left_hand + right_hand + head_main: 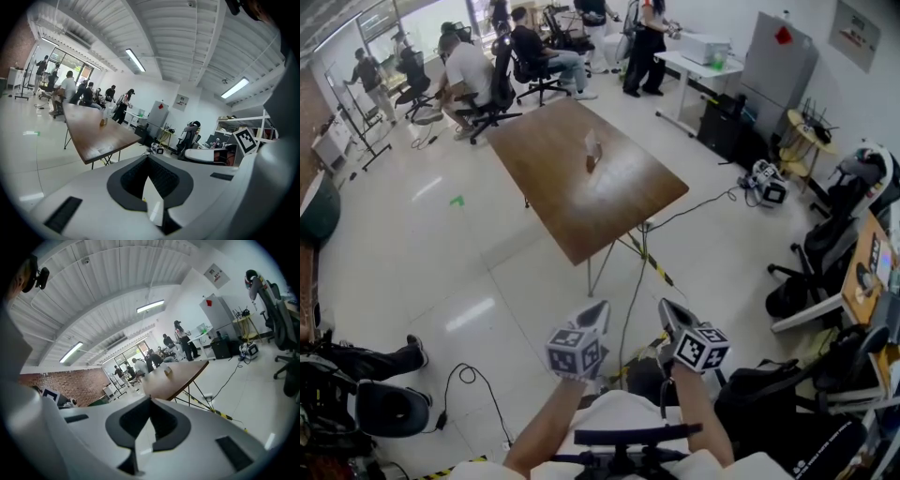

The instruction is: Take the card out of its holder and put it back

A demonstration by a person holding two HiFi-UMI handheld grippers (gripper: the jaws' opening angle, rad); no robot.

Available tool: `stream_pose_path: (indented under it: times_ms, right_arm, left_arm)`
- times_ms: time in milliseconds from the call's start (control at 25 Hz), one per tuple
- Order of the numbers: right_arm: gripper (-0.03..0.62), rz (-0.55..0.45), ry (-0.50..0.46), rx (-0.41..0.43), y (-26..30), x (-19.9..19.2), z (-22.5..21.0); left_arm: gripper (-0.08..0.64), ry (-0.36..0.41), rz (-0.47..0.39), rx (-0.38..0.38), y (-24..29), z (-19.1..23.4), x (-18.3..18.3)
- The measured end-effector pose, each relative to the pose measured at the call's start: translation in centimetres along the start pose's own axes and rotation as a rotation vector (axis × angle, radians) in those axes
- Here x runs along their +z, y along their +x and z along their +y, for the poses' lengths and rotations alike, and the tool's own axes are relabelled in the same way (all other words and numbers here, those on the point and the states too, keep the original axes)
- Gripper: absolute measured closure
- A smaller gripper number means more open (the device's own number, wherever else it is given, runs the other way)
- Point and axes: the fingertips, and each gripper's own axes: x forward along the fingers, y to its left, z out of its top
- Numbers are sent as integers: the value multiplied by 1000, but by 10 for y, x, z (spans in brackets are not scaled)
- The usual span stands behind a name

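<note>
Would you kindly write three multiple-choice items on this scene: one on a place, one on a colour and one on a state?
1. Where is the card holder?
A. on the floor
B. on the table
C. between a gripper's jaws

2. What colour is the table's top?
A. white
B. brown
C. green

3. How do the jaws of the left gripper stand?
A. wide apart
B. shut on a card
C. shut, with nothing between them

Answers: 1 B, as it stands upright near the table's middle. 2 B, as the top is brown wood. 3 C, as the left gripper view shows the jaws meeting with nothing between them.
</note>
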Motion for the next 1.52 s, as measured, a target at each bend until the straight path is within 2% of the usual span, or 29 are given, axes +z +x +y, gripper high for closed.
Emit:
stream_pose_path:
  times_ms: [360,1000,1200,1520]
  right_arm:
    - [592,39,4,32,57,15,-17]
    - [592,120,-17,164,209,127,-90]
    - [592,138,-24,194,243,164,-110]
    - [592,150,2,254,279,195,-137]
  left_arm:
    - [558,-4,-3,31,42,30,22]
    - [558,-50,-44,137,190,89,118]
    - [558,-54,-51,161,231,95,143]
    - [558,-44,-73,211,276,103,171]
